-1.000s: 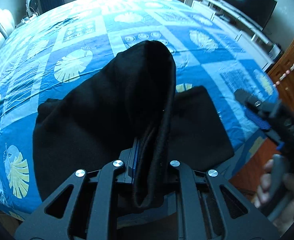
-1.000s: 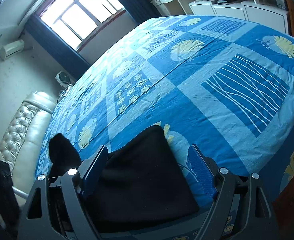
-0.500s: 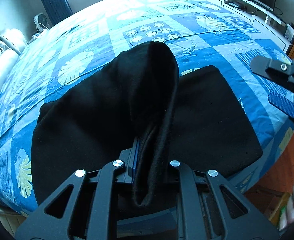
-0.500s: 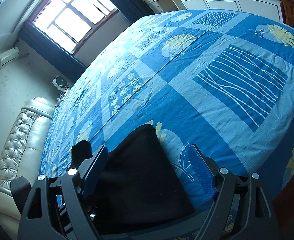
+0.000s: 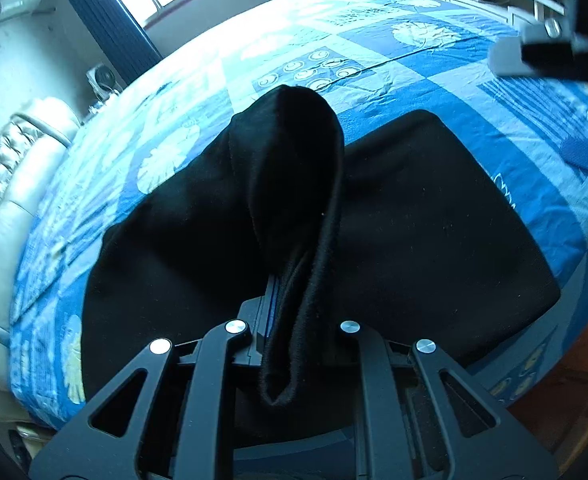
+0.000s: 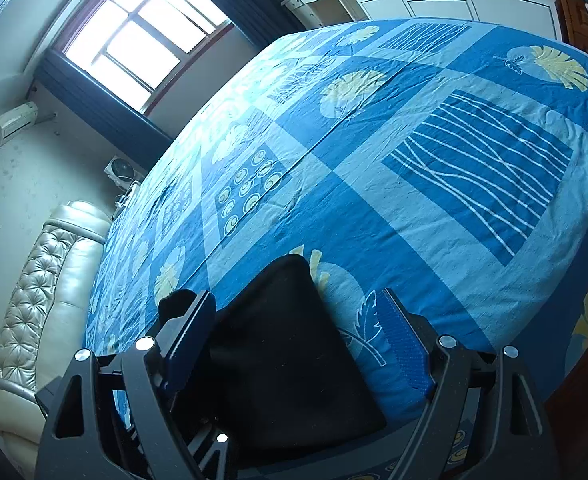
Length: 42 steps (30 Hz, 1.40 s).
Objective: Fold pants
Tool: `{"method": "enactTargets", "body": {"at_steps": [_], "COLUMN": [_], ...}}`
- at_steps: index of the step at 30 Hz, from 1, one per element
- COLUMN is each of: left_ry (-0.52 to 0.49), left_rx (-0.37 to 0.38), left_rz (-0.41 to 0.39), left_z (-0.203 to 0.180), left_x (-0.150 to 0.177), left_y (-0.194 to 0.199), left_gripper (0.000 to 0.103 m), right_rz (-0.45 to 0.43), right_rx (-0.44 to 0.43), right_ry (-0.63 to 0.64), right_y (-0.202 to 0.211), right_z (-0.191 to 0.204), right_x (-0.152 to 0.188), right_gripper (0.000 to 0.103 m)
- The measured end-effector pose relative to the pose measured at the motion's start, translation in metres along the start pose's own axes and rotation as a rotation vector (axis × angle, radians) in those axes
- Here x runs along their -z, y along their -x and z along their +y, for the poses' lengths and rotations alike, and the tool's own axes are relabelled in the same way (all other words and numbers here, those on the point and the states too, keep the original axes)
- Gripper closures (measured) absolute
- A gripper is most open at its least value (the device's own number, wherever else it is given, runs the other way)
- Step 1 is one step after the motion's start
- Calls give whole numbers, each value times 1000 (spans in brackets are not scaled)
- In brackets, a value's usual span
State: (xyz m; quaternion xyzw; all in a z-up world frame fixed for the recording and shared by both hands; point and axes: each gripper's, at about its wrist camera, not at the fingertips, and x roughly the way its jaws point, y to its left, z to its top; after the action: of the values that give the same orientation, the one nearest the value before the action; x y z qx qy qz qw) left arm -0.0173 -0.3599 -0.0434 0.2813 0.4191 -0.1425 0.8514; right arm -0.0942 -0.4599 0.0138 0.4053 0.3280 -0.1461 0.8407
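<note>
Matt black cloth on a printed cotton-look sheet, with matt plastic tools and glossy leather at the side.

The pants (image 5: 434, 220) are soft, matt black cloth with a faintly fuzzy nap and a thick rolled hem. The bedsheet (image 6: 434, 200) is thin woven cloth, lightly creased, its blue and cream print without sheen. The left gripper (image 5: 294, 320) has a matt black, smooth plastic-looking frame with bright polished metal bolt heads; the right gripper (image 6: 294, 340) has the same finish, and its fingers (image 6: 404, 344) carry blue pads with a fine dotted, rubbery texture. The headboard (image 6: 42, 300) is tufted, glossy cream leather. The cabinets (image 6: 454, 4) look smooth and painted white.
</note>
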Motion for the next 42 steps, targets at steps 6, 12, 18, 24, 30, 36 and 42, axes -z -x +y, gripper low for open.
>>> {"method": "enactTargets", "body": {"at_steps": [6, 12, 18, 24, 30, 36, 42], "left_ry": [-44, -28, 79, 283, 429, 484, 566], "left_rx": [-46, 44, 248, 374, 365, 327, 410], "left_rz": [-22, -115, -125, -76, -40, 11, 56], "left_z": [-13, -5, 40, 128, 203, 245, 258], "left_x": [0, 10, 33, 74, 123, 160, 167], "left_y": [2, 31, 61, 61, 44, 20, 7], "left_gripper": [82, 25, 12, 11, 11, 11, 11], "right_rz": [0, -5, 38, 157, 311, 341, 420], "right_rx": [0, -6, -62, -181, -223, -218, -254], "right_ry": [-4, -4, -9, 39, 54, 132, 183], "right_y": [2, 5, 0, -17, -47, -57, -79], "right_z": [-1, -3, 2, 27, 44, 56, 79], "right_x": [0, -2, 1, 17, 44, 57, 78], "right_gripper": [21, 22, 21, 21, 21, 21, 56]}}
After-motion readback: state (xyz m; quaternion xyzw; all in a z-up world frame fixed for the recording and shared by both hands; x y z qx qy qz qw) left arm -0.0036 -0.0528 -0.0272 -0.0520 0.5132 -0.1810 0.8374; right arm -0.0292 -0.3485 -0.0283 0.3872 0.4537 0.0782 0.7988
